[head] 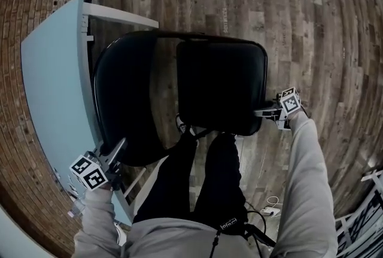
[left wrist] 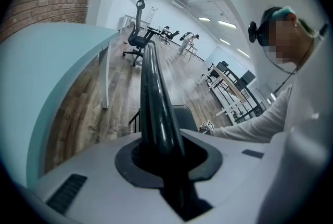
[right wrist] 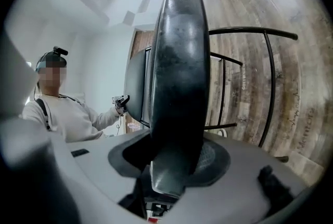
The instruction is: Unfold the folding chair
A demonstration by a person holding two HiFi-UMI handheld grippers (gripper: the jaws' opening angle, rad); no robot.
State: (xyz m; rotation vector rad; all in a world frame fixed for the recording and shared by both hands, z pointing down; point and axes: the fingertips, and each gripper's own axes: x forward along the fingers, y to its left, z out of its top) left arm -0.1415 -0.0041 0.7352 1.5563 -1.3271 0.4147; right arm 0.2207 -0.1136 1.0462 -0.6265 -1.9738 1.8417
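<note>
Left claw (head: 118,149) is clamping the backrest tube (left wrist: 156,93), right claw (head: 263,112) pinching the seat edge (right wrist: 179,72) between its jaws, likely to spread them.

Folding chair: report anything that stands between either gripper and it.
Nothing visible does. The left gripper is already clamped on the folding chair's black frame tube, and the right gripper grips the edge of its seat.

In the head view, the legs of the folding chair (head: 128,107) are hidden beneath its seat (head: 221,86).
</note>
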